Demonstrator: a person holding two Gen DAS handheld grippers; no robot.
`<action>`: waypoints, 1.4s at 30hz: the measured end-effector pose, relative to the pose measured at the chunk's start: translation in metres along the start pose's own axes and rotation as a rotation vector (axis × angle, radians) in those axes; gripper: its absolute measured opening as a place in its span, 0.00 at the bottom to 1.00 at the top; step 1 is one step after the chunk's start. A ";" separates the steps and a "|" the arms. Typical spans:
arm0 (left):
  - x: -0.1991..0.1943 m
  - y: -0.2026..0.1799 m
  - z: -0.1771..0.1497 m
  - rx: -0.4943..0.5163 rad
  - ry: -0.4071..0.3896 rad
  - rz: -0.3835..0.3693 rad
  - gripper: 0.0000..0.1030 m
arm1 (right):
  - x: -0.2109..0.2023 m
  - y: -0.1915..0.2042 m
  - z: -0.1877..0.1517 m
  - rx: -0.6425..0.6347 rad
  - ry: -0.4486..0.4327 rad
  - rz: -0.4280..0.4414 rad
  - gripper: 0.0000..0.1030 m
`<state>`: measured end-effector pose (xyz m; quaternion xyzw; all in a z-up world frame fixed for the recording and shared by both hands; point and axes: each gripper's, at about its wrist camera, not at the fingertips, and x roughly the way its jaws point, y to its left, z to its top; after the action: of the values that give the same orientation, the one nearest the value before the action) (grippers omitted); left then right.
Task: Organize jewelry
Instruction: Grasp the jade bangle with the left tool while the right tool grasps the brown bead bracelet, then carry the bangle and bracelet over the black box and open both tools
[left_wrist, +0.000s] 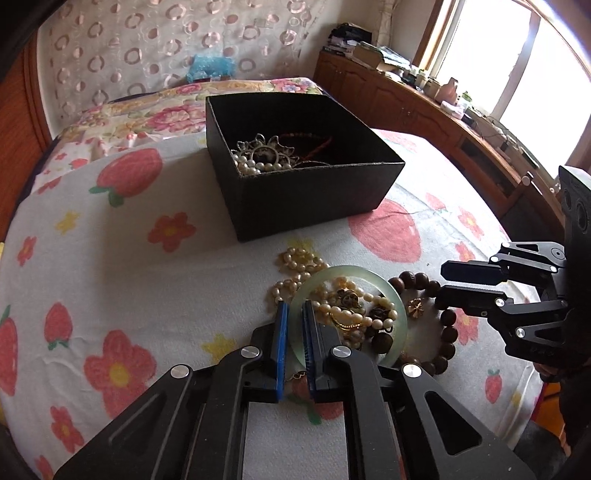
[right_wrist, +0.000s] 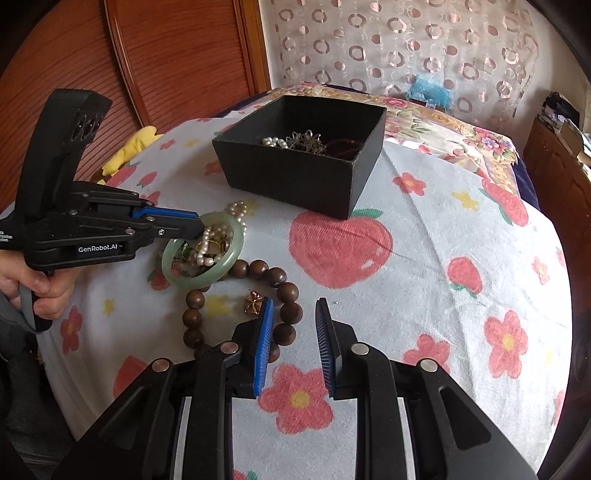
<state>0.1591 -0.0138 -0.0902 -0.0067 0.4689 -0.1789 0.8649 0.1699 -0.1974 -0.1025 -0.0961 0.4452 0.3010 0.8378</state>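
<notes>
A pale green jade bangle (left_wrist: 400, 314) lies on a heap of pearl strands and gold pieces (left_wrist: 347, 308) on the flowered bedspread. My left gripper (left_wrist: 294, 308) is shut on the bangle's near-left rim; it also shows in the right wrist view (right_wrist: 201, 221), with the bangle (right_wrist: 236, 251) slightly tilted. A brown wooden bead bracelet (right_wrist: 288, 291) and a small gold charm (right_wrist: 253, 301) lie beside it. My right gripper (right_wrist: 293, 306) is open and empty, just right of the bracelet. A black box (left_wrist: 306, 195) behind holds pearls and a silver brooch (left_wrist: 264, 149).
The bed has a wooden headboard (right_wrist: 166, 55) on the left. A wooden cabinet (left_wrist: 424, 110) with clutter runs under the window. A yellow cloth (right_wrist: 129, 149) lies at the bed's left edge. Bare bedspread (right_wrist: 443, 277) stretches right of the jewelry.
</notes>
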 end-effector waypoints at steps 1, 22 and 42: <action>-0.002 -0.001 0.000 0.005 -0.007 0.004 0.07 | 0.001 0.000 0.000 -0.002 0.003 -0.004 0.25; -0.061 0.008 0.012 -0.027 -0.189 0.078 0.07 | -0.013 0.001 0.005 0.017 -0.054 0.026 0.14; -0.078 0.009 0.033 -0.018 -0.267 0.097 0.07 | -0.074 0.000 0.056 -0.038 -0.215 -0.017 0.14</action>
<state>0.1503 0.0142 -0.0100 -0.0157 0.3509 -0.1301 0.9272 0.1774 -0.2046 -0.0100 -0.0832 0.3462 0.3108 0.8813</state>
